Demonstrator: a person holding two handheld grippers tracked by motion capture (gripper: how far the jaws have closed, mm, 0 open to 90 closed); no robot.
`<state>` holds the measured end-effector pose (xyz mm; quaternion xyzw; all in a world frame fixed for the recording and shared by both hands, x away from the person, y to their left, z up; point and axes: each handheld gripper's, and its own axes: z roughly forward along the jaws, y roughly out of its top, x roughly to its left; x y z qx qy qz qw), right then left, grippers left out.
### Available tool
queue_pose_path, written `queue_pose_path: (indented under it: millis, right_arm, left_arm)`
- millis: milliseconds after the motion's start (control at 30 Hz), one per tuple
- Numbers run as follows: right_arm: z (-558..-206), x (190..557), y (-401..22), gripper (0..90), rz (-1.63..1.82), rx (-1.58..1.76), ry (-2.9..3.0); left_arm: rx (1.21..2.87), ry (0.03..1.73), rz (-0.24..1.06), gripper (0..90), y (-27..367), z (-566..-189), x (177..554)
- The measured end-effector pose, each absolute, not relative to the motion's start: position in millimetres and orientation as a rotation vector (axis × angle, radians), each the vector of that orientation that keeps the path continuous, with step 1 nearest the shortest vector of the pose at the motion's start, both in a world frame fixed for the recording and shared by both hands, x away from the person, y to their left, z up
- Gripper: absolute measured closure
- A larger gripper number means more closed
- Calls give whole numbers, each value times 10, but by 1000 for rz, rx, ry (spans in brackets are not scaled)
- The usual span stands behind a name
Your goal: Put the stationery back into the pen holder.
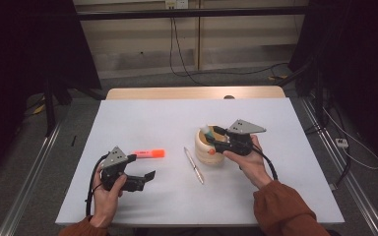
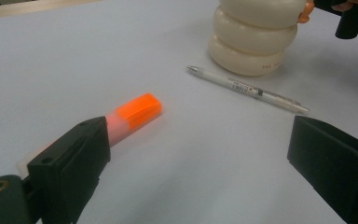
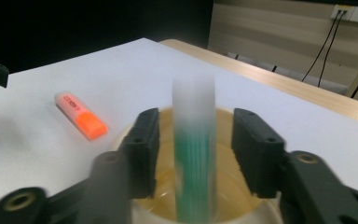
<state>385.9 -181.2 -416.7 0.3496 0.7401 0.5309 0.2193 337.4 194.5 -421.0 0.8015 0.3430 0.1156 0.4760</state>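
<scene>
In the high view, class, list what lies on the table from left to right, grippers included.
Left gripper → orange highlighter → pen → cream ringed holder → right gripper, at the holder's top.

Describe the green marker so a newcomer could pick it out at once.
On the white table, find the cream ribbed holder right of centre. The green marker stands upright inside it, between the right tongs. Unlike the orange highlighter and the pen, it isn't lying flat.
</scene>
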Motion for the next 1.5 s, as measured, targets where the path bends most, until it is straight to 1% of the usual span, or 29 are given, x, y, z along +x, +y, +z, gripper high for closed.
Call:
queue_pose_path:
  millis: [33, 100, 300, 433, 500, 567, 600, 667, 733, 967, 1500]
  right_arm:
    - [-4158, 3852, -1814, 491, 1472, 964, 2046]
    - [-4139, 3844, -1819, 431, 1479, 954, 2036]
    - [-4091, 3811, -1829, 351, 1495, 936, 2012]
    - [-4072, 3807, -1850, 258, 1485, 942, 1988]
    - [-4064, 3808, -1876, 232, 1483, 958, 1979]
    - [-4050, 3800, -1908, 173, 1487, 978, 1967]
    - [-4045, 3792, -1921, 163, 1490, 985, 1964]
    - [-4039, 3768, -1953, 156, 1481, 986, 1954]
    - [-4038, 3746, -1986, 130, 1480, 995, 1954]
    - [-4046, 3648, -2136, 101, 1459, 1027, 1944]
    - [-4168, 3267, -2454, 68, 1417, 1080, 1947]
  left_arm:
    - [1959, 838, 283, 57, 1945, -4210, 3374]
    - [1956, 841, 280, 57, 1941, -4212, 3375]
    - [1958, 845, 284, 57, 1942, -4211, 3383]
    - [1961, 848, 283, 57, 1937, -4218, 3400]
    - [1961, 849, 285, 57, 1939, -4219, 3407]
    - [1953, 856, 281, 57, 1941, -4222, 3413]
    - [1949, 859, 282, 57, 1940, -4223, 3415]
    - [1951, 861, 287, 54, 1944, -4220, 3421]
    - [1943, 867, 286, 52, 1939, -4220, 3424]
    - [1944, 847, 291, 56, 1910, -4185, 3458]
    - [1974, 798, 277, 62, 1800, -4138, 3569]
